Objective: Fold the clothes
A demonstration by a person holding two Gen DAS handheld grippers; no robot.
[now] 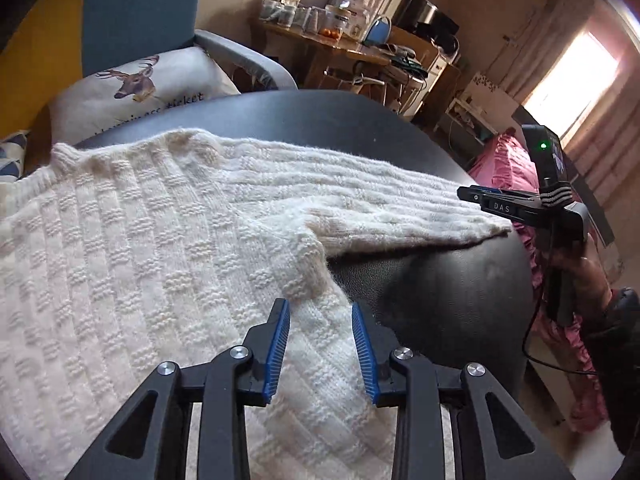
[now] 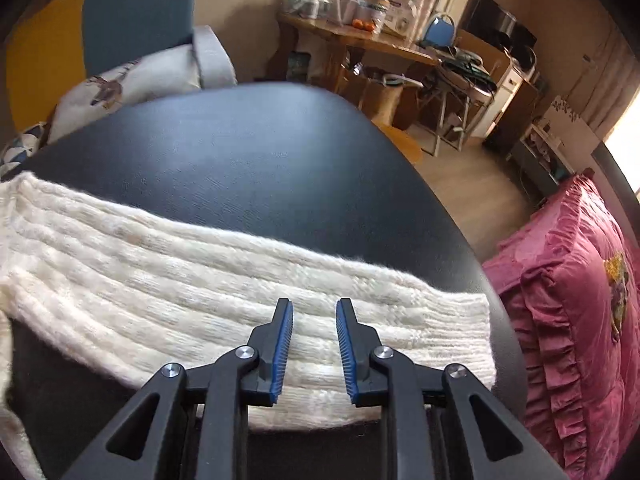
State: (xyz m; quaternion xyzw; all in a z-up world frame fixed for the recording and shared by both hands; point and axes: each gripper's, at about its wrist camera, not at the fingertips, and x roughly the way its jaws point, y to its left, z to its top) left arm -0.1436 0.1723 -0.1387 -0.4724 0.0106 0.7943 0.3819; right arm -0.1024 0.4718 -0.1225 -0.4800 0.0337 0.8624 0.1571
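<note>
Tongs come first in both views. The left tongs stand spread, their blue pads on either side of the cream knitted sweater near its side edge, with the knit lying between the jaws; nothing looks pinched, though whether the pads touch the wool I cannot tell. The right tongs are spread too, poised over the cuff end of the sleeve and holding nothing.

Just beyond them, the sweater lies mostly flat on the black bench. Its body covers the left part of the bench, running out of the left wrist view at the near and left edges, and the collar is at the far left. One sleeve reaches straight out to the right, its cuff close to the bench's right edge. The other sleeve is out of sight.

Judging by this layout, folding has hardly begun: the garment looks spread and smoothed, but no sleeve is folded over the body and no part is doubled. Sleeve folds, side folds and the final fold all seem to remain.

Farther off sit a deer-print cushion, a pink ruffled cushion and a cluttered wooden table.
</note>
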